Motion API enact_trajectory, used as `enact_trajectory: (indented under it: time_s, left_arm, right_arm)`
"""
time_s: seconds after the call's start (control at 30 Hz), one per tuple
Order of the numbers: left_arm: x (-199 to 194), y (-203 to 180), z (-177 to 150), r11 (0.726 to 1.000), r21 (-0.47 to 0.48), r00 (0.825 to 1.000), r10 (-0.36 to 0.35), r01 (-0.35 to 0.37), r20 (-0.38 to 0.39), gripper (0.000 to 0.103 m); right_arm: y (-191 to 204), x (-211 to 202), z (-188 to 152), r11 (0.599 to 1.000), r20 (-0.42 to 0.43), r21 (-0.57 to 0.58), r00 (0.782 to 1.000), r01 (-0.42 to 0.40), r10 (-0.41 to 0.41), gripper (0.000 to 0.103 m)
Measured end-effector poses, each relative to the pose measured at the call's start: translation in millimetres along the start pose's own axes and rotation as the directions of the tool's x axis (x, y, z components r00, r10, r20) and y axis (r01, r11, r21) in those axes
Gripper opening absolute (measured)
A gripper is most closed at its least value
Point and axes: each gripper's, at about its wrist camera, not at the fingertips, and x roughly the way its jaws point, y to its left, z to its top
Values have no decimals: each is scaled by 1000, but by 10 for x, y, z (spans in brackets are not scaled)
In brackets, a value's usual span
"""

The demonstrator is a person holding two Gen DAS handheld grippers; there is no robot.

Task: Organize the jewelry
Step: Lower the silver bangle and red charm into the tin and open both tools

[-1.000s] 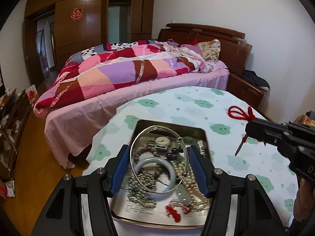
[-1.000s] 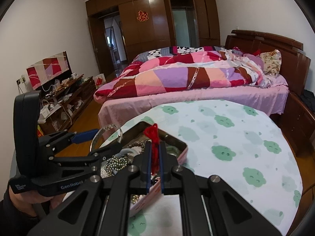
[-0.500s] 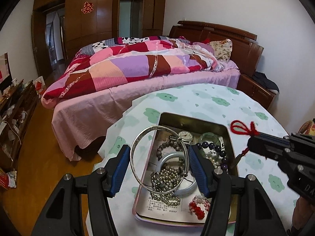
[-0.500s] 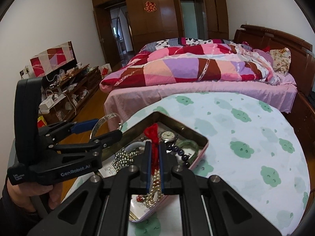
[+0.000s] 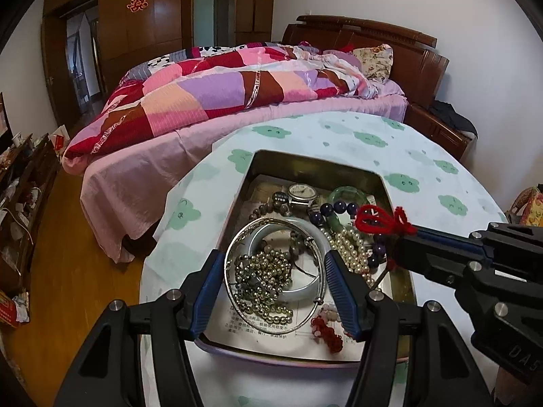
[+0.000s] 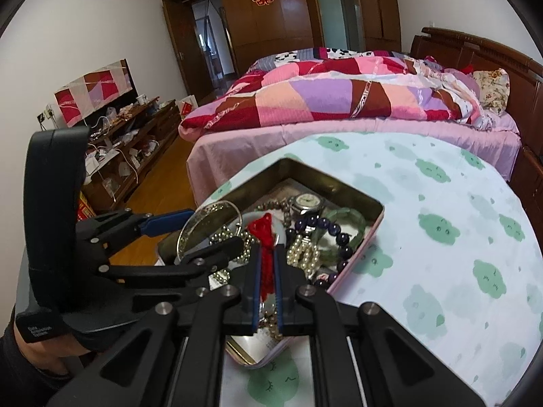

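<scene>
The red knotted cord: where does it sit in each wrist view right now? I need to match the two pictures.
Left wrist view: red knotted cord at right of centre, pinched by the right gripper, over the tin.
Right wrist view: low centre, upright in that gripper.
Shared landmark: the wristwatch near the tin's far end.

Right tool [image 6: 267,264] pinches red cord [image 6: 265,237] above tin [image 6: 353,200].

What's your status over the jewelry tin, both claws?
Left claw clamped across thin silver bangle, over tin. Right claw shut on red knotted cord, above tin. Tin crowded: watch, pearls, bead strands. Nothing blocking.
</scene>
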Motion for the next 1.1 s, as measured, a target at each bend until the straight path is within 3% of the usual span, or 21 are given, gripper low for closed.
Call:
enact_trajectory:
  time_s: [0.4, 1.1]
  left_arm:
    - [55, -8, -38, 1000, 0, 1000, -3, 3, -16, 61]
    - [151, -99, -102, 999, 40, 999, 7, -6, -43, 61]
  right_arm:
    - [-23, 179, -141, 1000, -59, 20, 998, -7, 8, 9]
    - [-124, 271, -208, 999, -86, 41, 996, 22, -18, 9]
